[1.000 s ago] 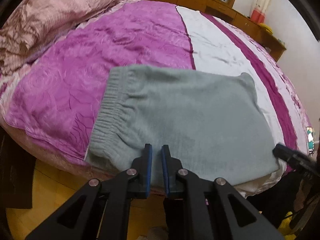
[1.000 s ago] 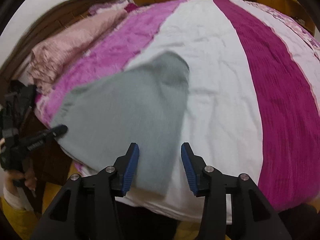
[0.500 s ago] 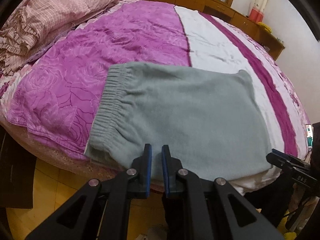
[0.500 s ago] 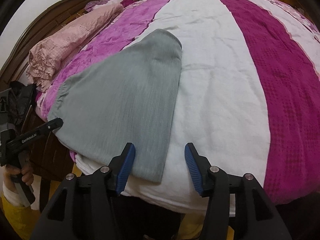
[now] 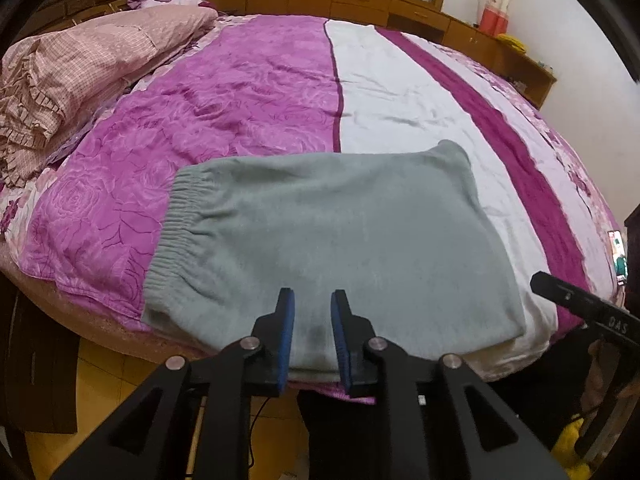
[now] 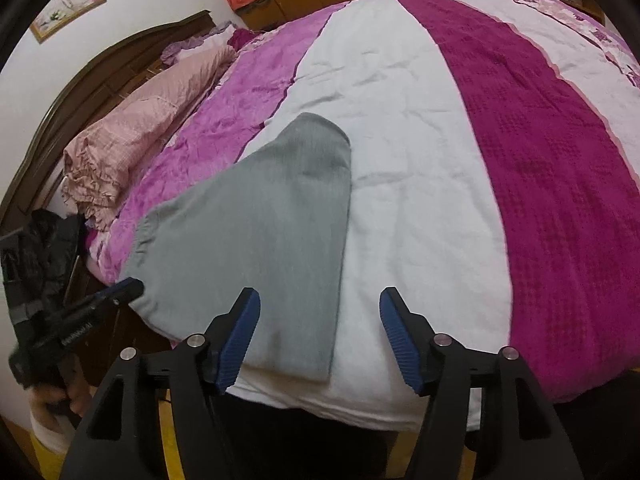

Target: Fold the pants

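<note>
My left gripper [image 5: 313, 312] has a narrow gap between its blue pads, which have just been opening; nothing is pinched between them, and the near edge of the grey pants [image 5: 328, 240] shows through the gap below. My right gripper [image 6: 320, 316] stands much wider, its jaws also just opening, empty, above the near right corner of the pants [image 6: 256, 240] and the white stripe beside it. The pants lie folded flat at the near edge of the bed [image 5: 248, 92], elastic waistband [image 5: 176, 232] to the left, rounded far corner resting on the white stripe. The bedspread [image 6: 532, 184] runs in pink, white and magenta bands. A crumpled pink checked quilt [image 5: 76, 76] sits at the far left by the dark wooden headboard [image 6: 100, 80]. Wooden cabinets [image 5: 360, 4] line the far wall. In the right wrist view a hand [image 6: 48, 400] grips the left tool's handle at near left.
</note>
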Available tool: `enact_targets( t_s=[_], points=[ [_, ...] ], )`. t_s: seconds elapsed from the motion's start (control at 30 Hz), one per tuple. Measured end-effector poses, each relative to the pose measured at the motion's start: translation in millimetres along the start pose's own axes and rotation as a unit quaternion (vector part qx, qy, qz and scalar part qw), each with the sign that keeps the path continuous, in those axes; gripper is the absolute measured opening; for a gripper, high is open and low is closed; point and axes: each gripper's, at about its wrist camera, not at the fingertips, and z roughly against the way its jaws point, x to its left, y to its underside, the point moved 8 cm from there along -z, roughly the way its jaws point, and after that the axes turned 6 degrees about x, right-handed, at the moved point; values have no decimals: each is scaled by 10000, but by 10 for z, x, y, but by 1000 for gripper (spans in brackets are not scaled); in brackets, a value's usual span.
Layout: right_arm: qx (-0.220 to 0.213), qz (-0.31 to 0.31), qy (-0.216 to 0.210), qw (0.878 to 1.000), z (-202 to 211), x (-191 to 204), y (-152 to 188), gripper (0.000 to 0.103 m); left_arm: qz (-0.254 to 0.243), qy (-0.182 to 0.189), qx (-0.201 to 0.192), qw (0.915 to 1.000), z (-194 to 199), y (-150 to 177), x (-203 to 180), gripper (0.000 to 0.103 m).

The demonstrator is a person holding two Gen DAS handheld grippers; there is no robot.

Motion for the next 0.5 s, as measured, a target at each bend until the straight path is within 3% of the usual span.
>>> enact_targets(
  t_s=[0.3,0.5],
  points=[
    [325,-97,-55,9994,-359,28,15,57,74,-6,158,9998,-284,79,21,21],
    [385,-172,-222,9989,-475,0,24,64,102,50,146,9998,-341,105,34,22]
  ],
)
